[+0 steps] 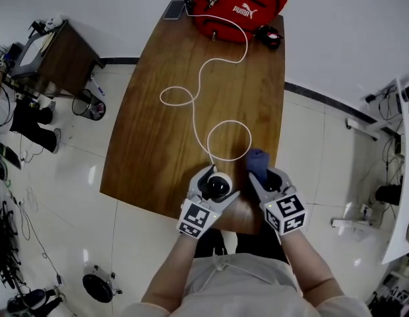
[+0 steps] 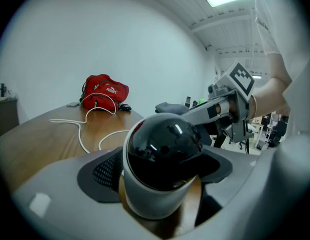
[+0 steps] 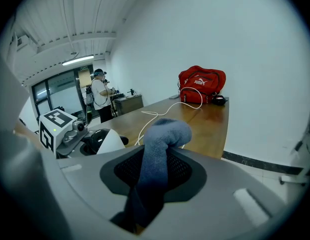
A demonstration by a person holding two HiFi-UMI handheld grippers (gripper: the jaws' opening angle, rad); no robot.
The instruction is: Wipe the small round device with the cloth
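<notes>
The small round device (image 1: 216,185), a black dome on a white base, stands on the wooden table (image 1: 158,131) near its front edge. My left gripper (image 1: 216,182) is open around it: in the left gripper view the device (image 2: 165,159) sits between the jaws with slim gaps of table showing beside its base. Just to the right, my right gripper (image 1: 267,176) is shut on a blue-grey cloth (image 1: 257,160). In the right gripper view the cloth (image 3: 162,144) stands up between the jaws, its bunched end on top, with the device (image 3: 97,141) to its left.
A white cable (image 1: 204,91) loops across the table from the device to a red bag (image 1: 237,5) at the far end. A phone (image 1: 173,8) and a small black item (image 1: 269,37) lie beside the bag. A person (image 3: 100,99) stands far off.
</notes>
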